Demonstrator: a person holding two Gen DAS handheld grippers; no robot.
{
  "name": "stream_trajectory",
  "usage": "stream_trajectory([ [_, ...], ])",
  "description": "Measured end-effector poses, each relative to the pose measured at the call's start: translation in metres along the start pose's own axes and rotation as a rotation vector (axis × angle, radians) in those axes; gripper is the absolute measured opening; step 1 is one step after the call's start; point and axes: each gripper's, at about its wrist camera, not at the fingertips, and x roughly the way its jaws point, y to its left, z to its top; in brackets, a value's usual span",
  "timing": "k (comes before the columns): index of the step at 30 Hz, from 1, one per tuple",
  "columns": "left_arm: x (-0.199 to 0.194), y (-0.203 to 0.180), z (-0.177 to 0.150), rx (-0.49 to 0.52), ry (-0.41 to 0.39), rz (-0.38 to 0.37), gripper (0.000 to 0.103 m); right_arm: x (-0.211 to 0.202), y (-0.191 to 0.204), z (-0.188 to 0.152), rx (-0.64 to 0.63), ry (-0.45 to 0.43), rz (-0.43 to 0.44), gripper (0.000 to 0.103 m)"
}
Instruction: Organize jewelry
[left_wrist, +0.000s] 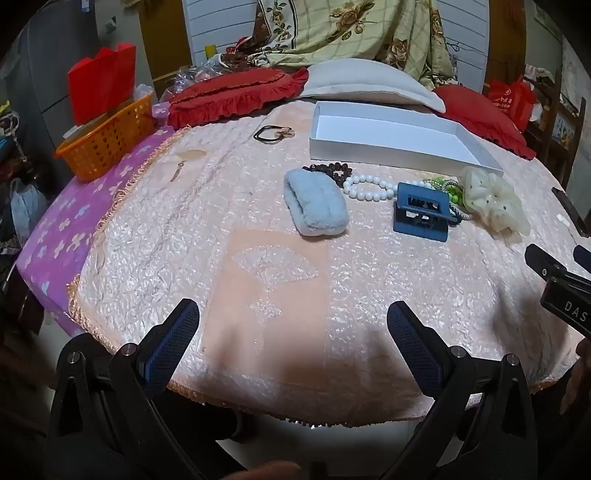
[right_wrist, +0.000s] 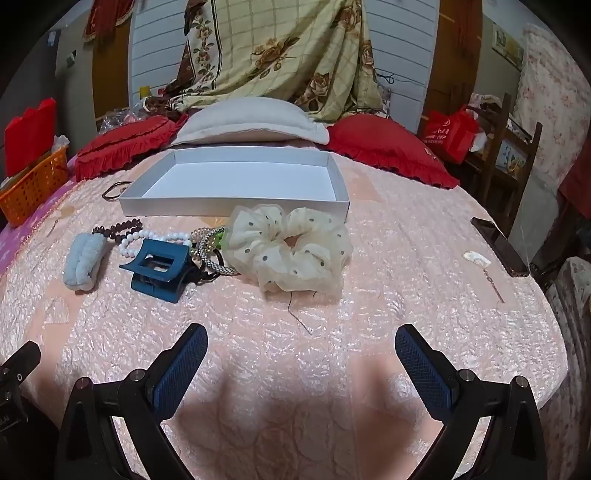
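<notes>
A shallow white box (left_wrist: 388, 142) (right_wrist: 236, 201) lies open on the pink bedspread. In front of it lie a fluffy blue scrunchie (left_wrist: 316, 206) (right_wrist: 83, 262), a dark bead bracelet (left_wrist: 334, 170) (right_wrist: 118, 227), a white pearl bracelet (left_wrist: 367, 188) (right_wrist: 155, 238), a blue claw clip (left_wrist: 423, 212) (right_wrist: 157, 269), green and silver bands (left_wrist: 450, 192) (right_wrist: 214, 251), and a cream dotted scrunchie (left_wrist: 493, 197) (right_wrist: 291, 247). Black hair ties (left_wrist: 271, 133) (right_wrist: 114, 190) lie left of the box. My left gripper (left_wrist: 291, 325) and right gripper (right_wrist: 301, 347) are open and empty, near the bed's front edge.
An orange basket (left_wrist: 107, 142) (right_wrist: 31, 184) with a red bag sits at the left edge. Red cushions (left_wrist: 236, 94) (right_wrist: 391, 147) and a white pillow (right_wrist: 251, 120) lie behind the box. A dark phone (right_wrist: 498, 245) lies at the right. A hairpin (left_wrist: 177, 171) lies left.
</notes>
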Motion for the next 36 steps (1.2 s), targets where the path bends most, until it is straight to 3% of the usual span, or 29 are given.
stream_trajectory([
  [12,-0.003,-0.01,-0.015,-0.007,0.036,0.011,0.102,0.001,0.002,-0.003,0.002,0.011,0.0,0.101],
  [18,-0.004,0.0,-0.018,-0.019,0.057,-0.037,0.102,0.001,-0.002,-0.002,0.013,0.015,0.009,0.101],
  [29,-0.012,-0.017,-0.019,0.045,0.056,-0.17,0.102,0.0,-0.003,-0.002,0.018,0.016,0.006,0.101],
  [36,-0.017,-0.019,-0.017,0.054,0.038,-0.202,0.102,0.002,-0.007,-0.005,0.042,0.031,0.009,0.101],
])
